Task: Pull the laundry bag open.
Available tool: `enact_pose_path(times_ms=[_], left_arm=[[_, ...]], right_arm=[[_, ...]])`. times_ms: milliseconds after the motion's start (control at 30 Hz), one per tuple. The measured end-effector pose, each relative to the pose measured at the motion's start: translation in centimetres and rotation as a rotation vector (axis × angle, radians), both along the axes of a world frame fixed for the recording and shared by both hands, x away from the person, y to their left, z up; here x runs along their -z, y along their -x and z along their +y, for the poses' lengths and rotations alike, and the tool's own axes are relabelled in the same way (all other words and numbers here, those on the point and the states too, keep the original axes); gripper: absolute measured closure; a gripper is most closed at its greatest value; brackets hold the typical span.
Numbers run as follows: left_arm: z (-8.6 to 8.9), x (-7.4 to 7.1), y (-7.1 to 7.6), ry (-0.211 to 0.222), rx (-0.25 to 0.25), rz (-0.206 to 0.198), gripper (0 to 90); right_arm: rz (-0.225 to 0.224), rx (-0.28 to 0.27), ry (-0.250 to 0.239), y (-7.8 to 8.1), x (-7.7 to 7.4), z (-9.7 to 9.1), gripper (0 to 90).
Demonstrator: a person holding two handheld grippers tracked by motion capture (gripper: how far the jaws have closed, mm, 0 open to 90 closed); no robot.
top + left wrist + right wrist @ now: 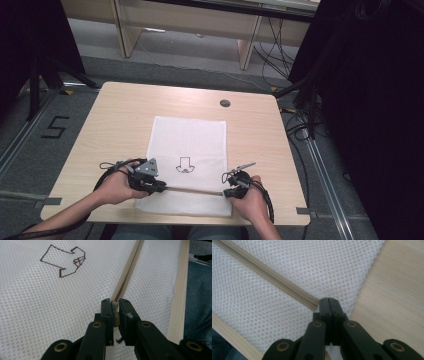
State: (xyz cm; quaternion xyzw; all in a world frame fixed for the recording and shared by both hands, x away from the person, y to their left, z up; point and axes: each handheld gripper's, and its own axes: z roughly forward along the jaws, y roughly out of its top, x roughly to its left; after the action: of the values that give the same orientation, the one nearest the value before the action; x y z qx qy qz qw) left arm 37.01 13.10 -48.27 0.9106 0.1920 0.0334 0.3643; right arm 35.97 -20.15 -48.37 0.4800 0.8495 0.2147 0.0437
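Pinching zipper pull [115,315], left tool [115,305], right tool [329,300] clenched on mesh bag [190,137] corner

"5" on floor [54,127]; arrow sign on mesh bag [186,165]

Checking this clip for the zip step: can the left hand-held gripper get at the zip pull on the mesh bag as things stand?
Probably yes. The left hand-held gripper is already shut on the zip pull at the zip's left end on the mesh bag; nothing blocks it, while the right hand-held gripper pinches the other end.
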Motion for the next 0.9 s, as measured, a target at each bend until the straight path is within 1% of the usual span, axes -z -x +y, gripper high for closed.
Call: enact_pose_path(times_ms=[33, 67, 100, 133, 167, 200, 233, 300, 333, 400, 433, 500, 533, 600, 633, 667, 733, 767, 800, 833, 900], left_arm=[[0.1, 0.01, -0.01, 0.005, 0.002, -0.001, 82.3], [0.13, 0.03, 0.05, 0.016, -0.012, 0.01, 82.3], [0.29, -0.06, -0.02, 0.004, -0.003, 0.0, 82.3], [0.33, -0.09, -0.08, 0.005, 0.007, -0.005, 82.3], [0.37, -0.09, -0.02, 0.003, 0.003, -0.011, 82.3], [0.35, -0.03, 0.08, 0.017, -0.008, 0.004, 82.3], [0.39, -0.04, 0.11, 0.005, -0.009, -0.002, 82.3], [0.5, -0.03, 0.08, 0.008, -0.007, 0.001, 82.3], [0.53, -0.01, 0.13, 0.01, -0.007, 0.002, 82.3], [0.65, -0.03, 0.15, 0.015, -0.011, 0.005, 82.3], [0.61, -0.01, 0.27, 0.024, -0.019, 0.01, 82.3], [0.59, -0.01, 0.27, 0.022, -0.015, 0.008, 82.3], [0.63, -0.07, 0.25, 0.013, -0.013, 0.001, 82.3], [0.6, 0.04, 0.33, 0.036, -0.021, 0.01, 82.3], [0.73, 0.0, 0.25, 0.02, -0.012, 0.002, 82.4], [0.74, 0.02, 0.28, 0.023, -0.013, 0.003, 82.3], [0.76, 0.02, 0.36, 0.023, -0.02, 0.003, 82.3], [0.75, 0.04, 0.36, 0.03, -0.019, 0.003, 82.3], [0.74, -0.02, 0.36, 0.033, -0.014, -0.006, 82.4], [0.68, 0.02, 0.52, 0.046, -0.028, 0.009, 82.3], [0.71, 0.0, 0.53, 0.047, -0.025, 0.007, 82.3]], right_arm=[[0.0, 0.0, 0.0, 0.0, 0.0, -0.01, 90.0], [0.0, 0.001, -0.001, 0.01, 0.0, -0.01, 90.0], [0.0, 0.001, -0.001, 0.01, 0.01, -0.01, 90.0], [-0.002, -0.001, -0.001, -0.01, 0.01, -0.01, 90.0], [-0.002, -0.001, -0.001, -0.01, 0.01, -0.01, 90.0], [-0.002, -0.001, -0.001, 0.0, 0.01, -0.01, 90.0], [-0.002, -0.001, -0.001, 0.0, 0.01, -0.02, 90.0], [-0.001, -0.001, -0.004, 0.01, 0.02, -0.02, 90.0], [-0.007, -0.014, -0.005, -0.06, 0.06, -0.09, 90.0], [-0.004, -0.01, -0.005, -0.05, 0.05, -0.07, 90.0], [-0.004, -0.01, -0.005, -0.05, 0.05, -0.09, 90.0], [-0.003, -0.01, -0.007, -0.06, 0.05, -0.1, 90.0], [-0.005, -0.011, -0.005, -0.05, 0.05, -0.09, 90.0], [-0.005, -0.011, -0.005, -0.05, 0.05, -0.08, 90.0], [-0.005, -0.012, -0.005, -0.05, 0.05, -0.08, 90.0], [0.001, 0.0, -0.003, 0.01, 0.0, -0.02, 90.0], [0.001, 0.001, -0.002, 0.01, 0.0, -0.01, 90.0], [-0.001, -0.002, -0.001, -0.01, 0.01, -0.02, 90.0], [-0.001, -0.002, -0.001, -0.01, 0.01, -0.02, 90.0], [-0.001, -0.002, -0.001, -0.01, 0.0, -0.02, 90.0], [-0.001, -0.002, -0.001, -0.02, 0.0, -0.02, 90.0]])
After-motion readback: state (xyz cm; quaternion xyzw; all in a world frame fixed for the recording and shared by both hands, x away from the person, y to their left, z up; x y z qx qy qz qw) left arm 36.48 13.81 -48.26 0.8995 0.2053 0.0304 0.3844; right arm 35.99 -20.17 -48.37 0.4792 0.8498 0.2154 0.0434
